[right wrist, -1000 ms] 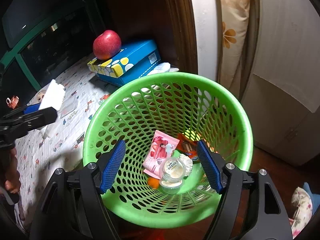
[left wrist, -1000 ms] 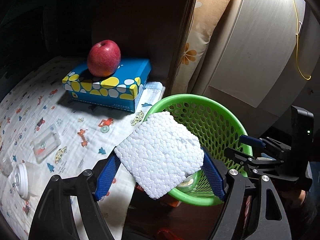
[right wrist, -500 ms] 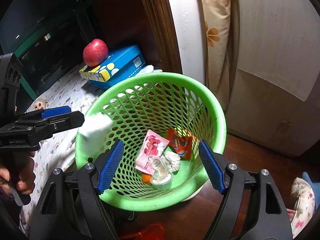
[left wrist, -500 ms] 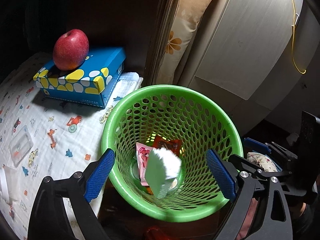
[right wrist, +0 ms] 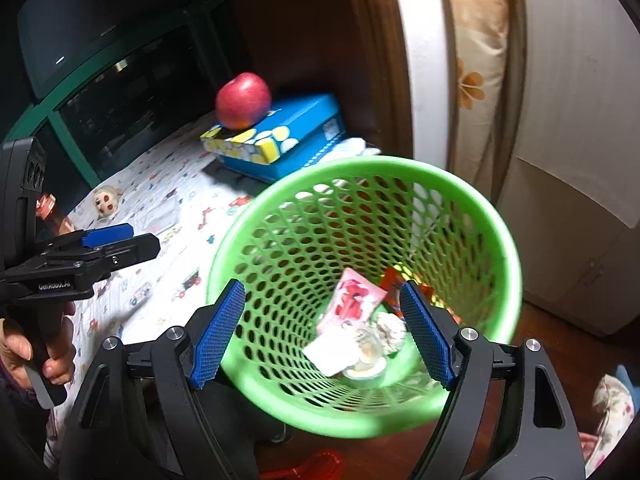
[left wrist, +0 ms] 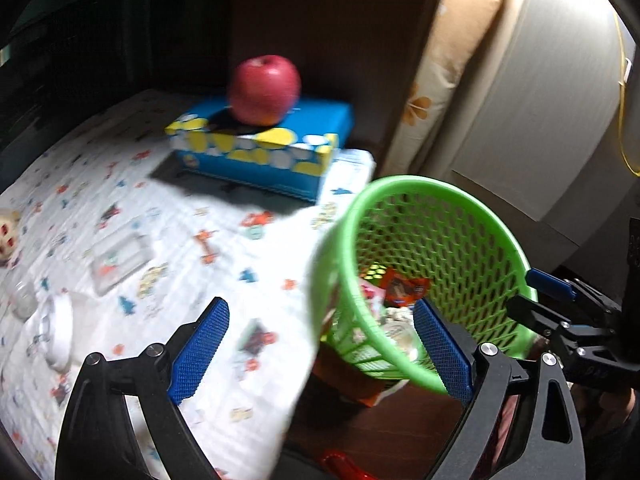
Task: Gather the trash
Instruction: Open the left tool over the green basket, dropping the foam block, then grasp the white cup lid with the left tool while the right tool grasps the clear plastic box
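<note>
A green mesh basket [right wrist: 496, 216] stands beside the bed; it also shows in the left wrist view [left wrist: 408, 184]. Inside lie a white foam piece [right wrist: 332, 350], a pink wrapper [right wrist: 354, 298], an orange wrapper [left wrist: 402, 286] and a small cup [right wrist: 366, 364]. My left gripper [left wrist: 320, 354] is open and empty, over the bed edge next to the basket. My right gripper [right wrist: 322, 334] is open and empty, just above the basket's near rim. On the bed lie a clear plastic packet [left wrist: 120, 258], a white lidded cup [left wrist: 60, 330] and a small clear jar [left wrist: 22, 296].
A red apple [left wrist: 264, 90] sits on a blue tissue box [left wrist: 276, 148] at the back of the patterned bedsheet [left wrist: 180, 216]. A doll head [right wrist: 106, 200] lies on the sheet. A pale cabinet [right wrist: 576, 120] and a floral cushion [right wrist: 476, 80] stand behind the basket. A red object [left wrist: 344, 466] lies on the wooden floor.
My left gripper opened and dropped the white foam piece into the basket, then swung left over the bed. The right gripper stayed open by the basket.
</note>
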### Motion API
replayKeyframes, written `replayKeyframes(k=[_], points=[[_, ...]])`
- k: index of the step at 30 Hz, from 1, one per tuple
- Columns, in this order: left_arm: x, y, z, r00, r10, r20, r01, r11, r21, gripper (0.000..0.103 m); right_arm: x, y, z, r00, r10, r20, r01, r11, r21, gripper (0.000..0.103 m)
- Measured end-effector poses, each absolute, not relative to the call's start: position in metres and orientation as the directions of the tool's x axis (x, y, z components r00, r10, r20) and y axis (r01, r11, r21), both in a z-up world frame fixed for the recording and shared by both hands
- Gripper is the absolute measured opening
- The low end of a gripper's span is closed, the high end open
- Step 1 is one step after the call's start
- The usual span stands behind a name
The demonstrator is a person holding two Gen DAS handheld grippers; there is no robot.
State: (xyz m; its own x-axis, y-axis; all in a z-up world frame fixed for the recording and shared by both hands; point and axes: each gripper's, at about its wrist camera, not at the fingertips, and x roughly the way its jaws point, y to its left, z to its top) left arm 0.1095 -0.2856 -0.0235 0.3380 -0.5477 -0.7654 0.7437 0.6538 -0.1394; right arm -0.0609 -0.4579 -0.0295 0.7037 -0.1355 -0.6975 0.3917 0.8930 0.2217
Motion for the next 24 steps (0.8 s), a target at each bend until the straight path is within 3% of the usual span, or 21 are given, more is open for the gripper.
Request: replayKeyframes(k=[13,24], points=[[0.204,-0.146,-0.035,0.491,-0.377,-0.785,0.499,0.861,-0.101,0.09,0.007,-0.392,-0.022,0.713,-0.026,-0.701,0.244,0.946,0.214,0.08],[0.266,-0.093,-0.073,0.456,-0.331,-0.826,0.393,0.908,-0.147,0.09,0.053,-0.345,-0.024,0.695,0.038,-0.718,0.155,0.967,0.202,0.08]])
